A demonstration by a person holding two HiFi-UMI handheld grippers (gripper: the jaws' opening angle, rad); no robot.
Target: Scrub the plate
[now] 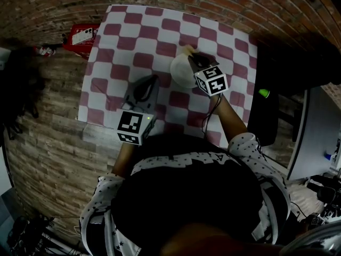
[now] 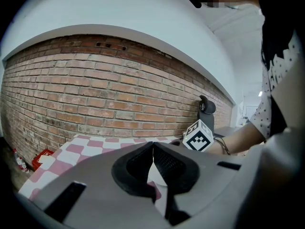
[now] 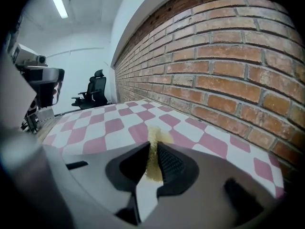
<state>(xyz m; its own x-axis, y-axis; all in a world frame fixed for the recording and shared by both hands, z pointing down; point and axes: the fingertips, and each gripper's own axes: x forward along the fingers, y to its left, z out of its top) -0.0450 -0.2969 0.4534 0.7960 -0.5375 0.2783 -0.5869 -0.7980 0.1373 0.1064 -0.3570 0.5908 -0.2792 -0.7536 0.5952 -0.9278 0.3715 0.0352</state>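
Observation:
A white plate lies on the pink-and-white checked tablecloth, right of the table's middle. My right gripper is over the plate's far edge, shut on a yellow sponge. In the right gripper view the sponge sticks out between the jaws of the right gripper, above the cloth. My left gripper sits just left of the plate with its jaws together. In the left gripper view the left gripper is shut with nothing in it, and a white sliver of the plate shows below the tips.
A red box stands off the table's far left corner. A black unit with a green light is by the right edge. A brick wall runs behind the table. An office chair stands beyond the table's end.

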